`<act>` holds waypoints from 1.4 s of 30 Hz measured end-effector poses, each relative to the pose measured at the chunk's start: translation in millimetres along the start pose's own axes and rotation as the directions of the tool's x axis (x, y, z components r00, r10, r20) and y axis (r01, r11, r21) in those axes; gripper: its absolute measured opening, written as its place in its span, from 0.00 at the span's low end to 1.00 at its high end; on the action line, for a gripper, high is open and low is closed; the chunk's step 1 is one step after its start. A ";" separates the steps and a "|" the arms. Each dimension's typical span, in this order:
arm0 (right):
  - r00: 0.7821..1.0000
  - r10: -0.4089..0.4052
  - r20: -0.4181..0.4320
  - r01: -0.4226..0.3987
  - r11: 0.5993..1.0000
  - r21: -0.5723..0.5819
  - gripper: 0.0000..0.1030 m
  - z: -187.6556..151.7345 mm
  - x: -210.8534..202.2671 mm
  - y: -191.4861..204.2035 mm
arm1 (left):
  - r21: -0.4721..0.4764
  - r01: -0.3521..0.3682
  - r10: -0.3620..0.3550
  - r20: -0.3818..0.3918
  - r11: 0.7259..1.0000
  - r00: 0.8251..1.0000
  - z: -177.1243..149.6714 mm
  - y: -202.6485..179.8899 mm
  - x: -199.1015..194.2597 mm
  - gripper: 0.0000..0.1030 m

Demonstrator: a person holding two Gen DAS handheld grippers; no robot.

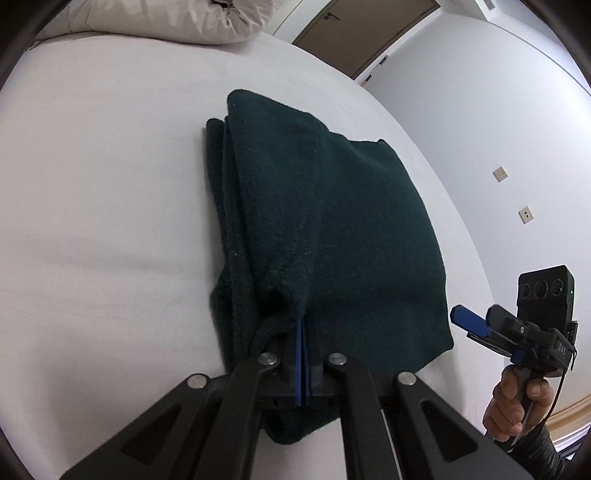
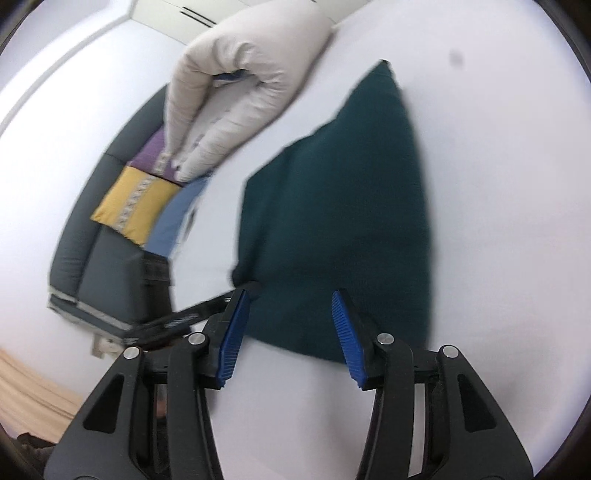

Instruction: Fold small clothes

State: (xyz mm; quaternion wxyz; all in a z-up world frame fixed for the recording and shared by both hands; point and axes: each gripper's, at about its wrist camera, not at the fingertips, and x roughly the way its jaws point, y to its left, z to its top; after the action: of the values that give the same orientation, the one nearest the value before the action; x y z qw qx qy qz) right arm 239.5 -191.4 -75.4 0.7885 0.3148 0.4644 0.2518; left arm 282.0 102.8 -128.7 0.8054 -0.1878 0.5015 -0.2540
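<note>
A dark green fleece garment (image 1: 332,221) lies folded in layers on the white bed (image 1: 92,184). My left gripper (image 1: 302,325) is shut on the garment's near edge, where the cloth bunches up at the blue pads. In the right wrist view the same garment (image 2: 332,203) lies blurred just ahead. My right gripper (image 2: 290,293) is open above its near edge, with nothing pressed between the pads. In the left wrist view the right gripper (image 1: 469,321) hovers off the garment's right side, carried by a hand (image 1: 517,402).
A rolled pale duvet (image 2: 240,92) lies at the far end of the bed. Beyond the bed's left edge stands a dark sofa (image 2: 103,266) with a yellow cushion (image 2: 133,203) and a purple cushion (image 2: 155,158). A brown door (image 1: 369,29) is in the far wall.
</note>
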 end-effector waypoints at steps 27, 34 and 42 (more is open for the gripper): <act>1.000 -0.018 0.011 0.018 0.999 0.051 0.43 92.7 30.6 -20.6 | -0.014 -0.057 0.058 0.110 0.998 0.992 37.7 -10.9 -7.3 0.27; 1.000 -0.013 0.029 0.011 0.999 0.049 0.47 162.4 49.2 -10.1 | 0.015 -0.108 0.105 0.127 0.994 0.986 51.8 -16.8 0.1 0.35; 0.990 -0.131 0.046 0.123 0.981 0.148 0.51 186.8 84.3 -50.6 | -0.023 -0.054 0.057 0.126 0.998 0.990 57.1 6.0 8.1 0.20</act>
State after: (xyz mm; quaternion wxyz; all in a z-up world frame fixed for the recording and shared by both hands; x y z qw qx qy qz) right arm 448.5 -216.4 -91.6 0.7908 0.3478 0.4783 0.1580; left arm 338.0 105.5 -113.4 0.8405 -0.1976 0.4568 -0.2141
